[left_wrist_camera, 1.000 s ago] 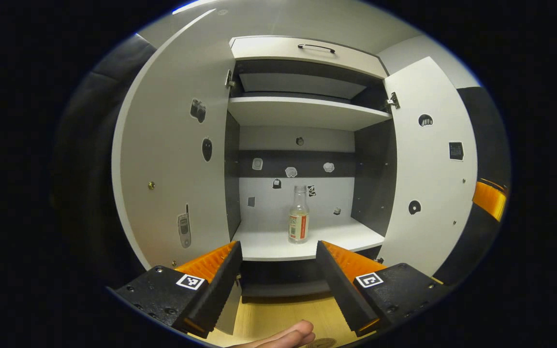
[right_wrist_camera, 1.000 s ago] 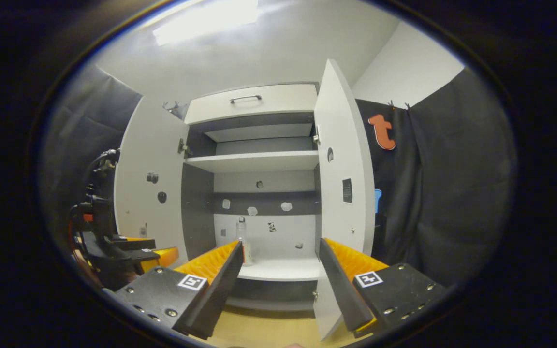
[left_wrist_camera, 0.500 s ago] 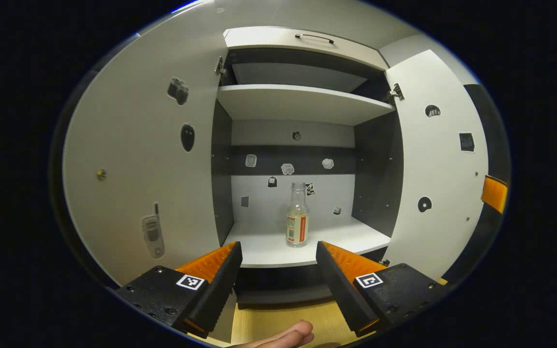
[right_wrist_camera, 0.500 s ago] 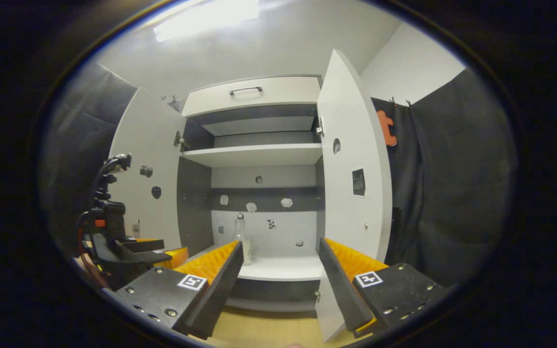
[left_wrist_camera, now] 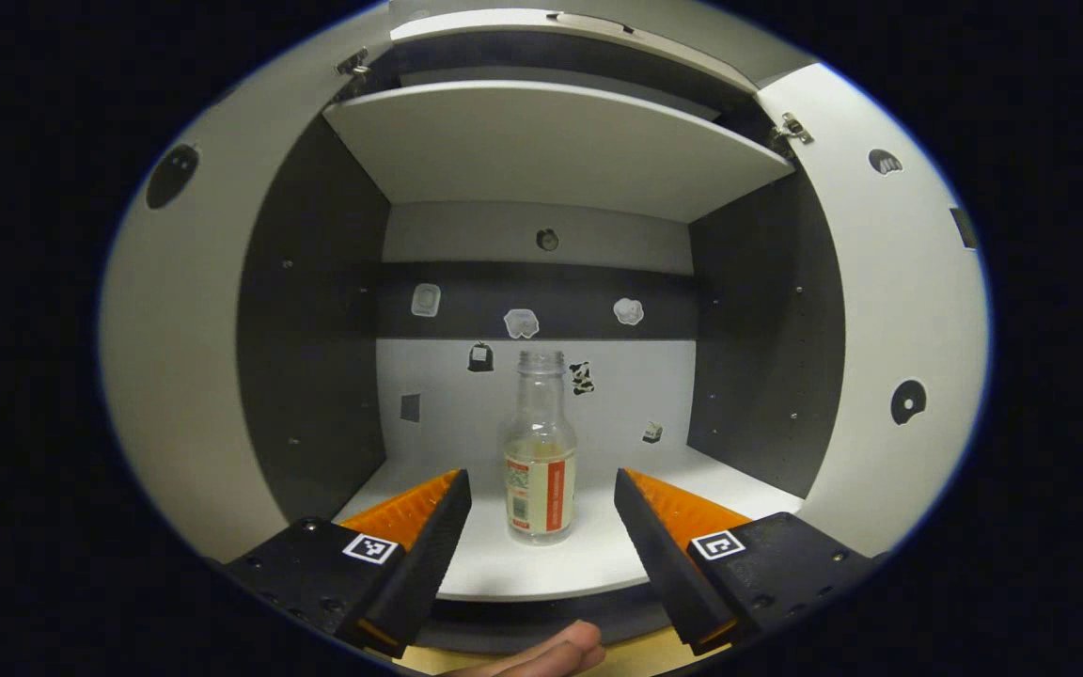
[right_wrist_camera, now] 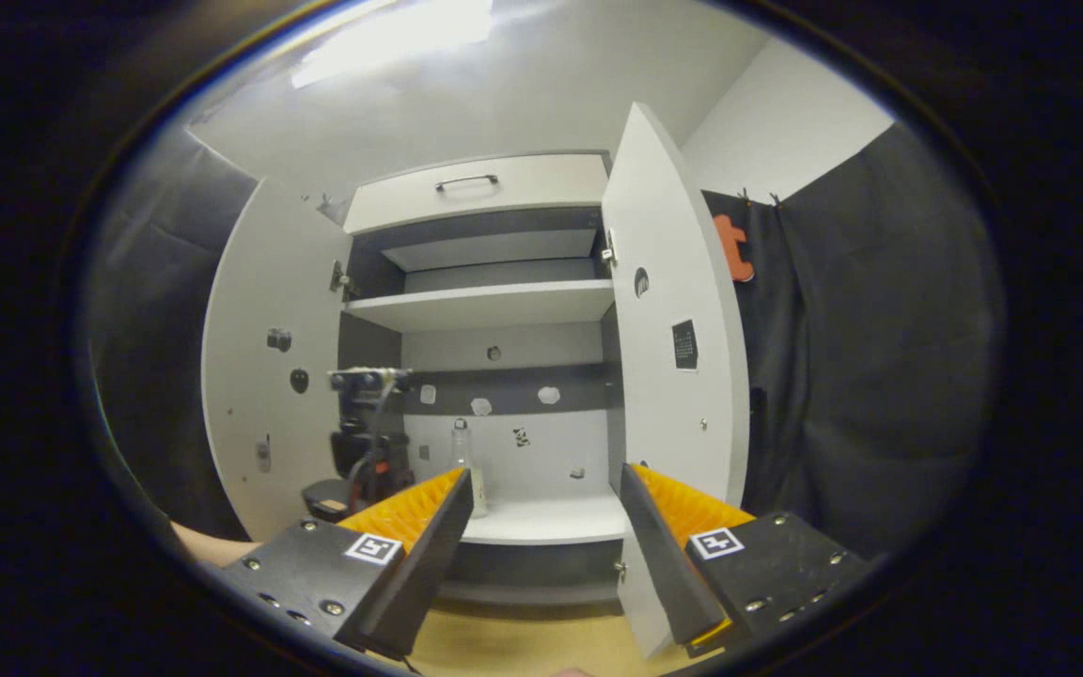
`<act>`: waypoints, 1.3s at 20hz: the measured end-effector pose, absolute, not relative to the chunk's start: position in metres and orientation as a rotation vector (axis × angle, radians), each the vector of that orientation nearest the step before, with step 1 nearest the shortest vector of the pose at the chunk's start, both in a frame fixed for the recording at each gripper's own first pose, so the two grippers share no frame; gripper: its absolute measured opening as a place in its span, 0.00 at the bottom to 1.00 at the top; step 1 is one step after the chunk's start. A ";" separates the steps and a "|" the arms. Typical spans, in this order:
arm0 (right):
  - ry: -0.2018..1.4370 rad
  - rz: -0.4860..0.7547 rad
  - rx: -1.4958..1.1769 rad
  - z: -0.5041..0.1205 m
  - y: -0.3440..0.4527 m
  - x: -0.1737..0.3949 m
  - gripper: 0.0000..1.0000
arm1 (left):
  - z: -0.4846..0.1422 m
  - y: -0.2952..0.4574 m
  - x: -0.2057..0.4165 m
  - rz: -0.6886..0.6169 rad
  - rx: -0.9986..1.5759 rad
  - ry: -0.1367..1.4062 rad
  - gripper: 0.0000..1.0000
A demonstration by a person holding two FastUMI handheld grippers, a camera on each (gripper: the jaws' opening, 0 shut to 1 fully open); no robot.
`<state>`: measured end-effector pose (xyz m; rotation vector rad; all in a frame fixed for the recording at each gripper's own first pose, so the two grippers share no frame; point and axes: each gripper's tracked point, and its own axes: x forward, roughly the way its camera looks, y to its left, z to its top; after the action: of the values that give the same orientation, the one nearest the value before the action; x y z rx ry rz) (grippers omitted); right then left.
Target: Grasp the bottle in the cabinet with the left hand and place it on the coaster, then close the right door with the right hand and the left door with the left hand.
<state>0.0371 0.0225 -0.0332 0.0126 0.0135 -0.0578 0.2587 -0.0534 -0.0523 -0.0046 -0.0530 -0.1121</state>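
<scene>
A clear glass bottle point(left_wrist_camera: 540, 465) with a red and white label stands upright on the cabinet's lower shelf point(left_wrist_camera: 588, 564). My left gripper point(left_wrist_camera: 541, 536) is open at the shelf's front edge, one finger on each side of the bottle and not touching it. In the right gripper view the bottle point(right_wrist_camera: 463, 458) is small and far off, partly behind a finger. My right gripper point(right_wrist_camera: 546, 555) is open and holds nothing, back from the cabinet. Both cabinet doors stand open: the right door point(right_wrist_camera: 668, 376) and the left door point(right_wrist_camera: 259, 376). The left gripper's body point(right_wrist_camera: 363, 451) reaches in by the shelf.
An upper shelf point(left_wrist_camera: 560, 150) roofs the compartment, with dark side walls point(left_wrist_camera: 316, 329) left and right. A drawer with a handle point(right_wrist_camera: 466, 183) tops the cabinet. A wooden surface point(right_wrist_camera: 523, 639) lies below the cabinet. A fingertip point(left_wrist_camera: 541, 653) shows at the bottom edge.
My left gripper has moved forward into the cabinet, so the bottle is now between its open fingers. The right gripper has barely shifted.
</scene>
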 end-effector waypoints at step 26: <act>0.039 -0.351 -0.047 -0.006 -0.037 -0.171 0.99 | -0.052 -0.079 0.226 -0.077 -0.005 0.034 0.79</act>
<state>-0.1709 -0.0371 -0.0055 -0.0466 0.0389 -0.3510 0.2261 -0.0790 -0.0524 -0.0051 0.0338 -0.0769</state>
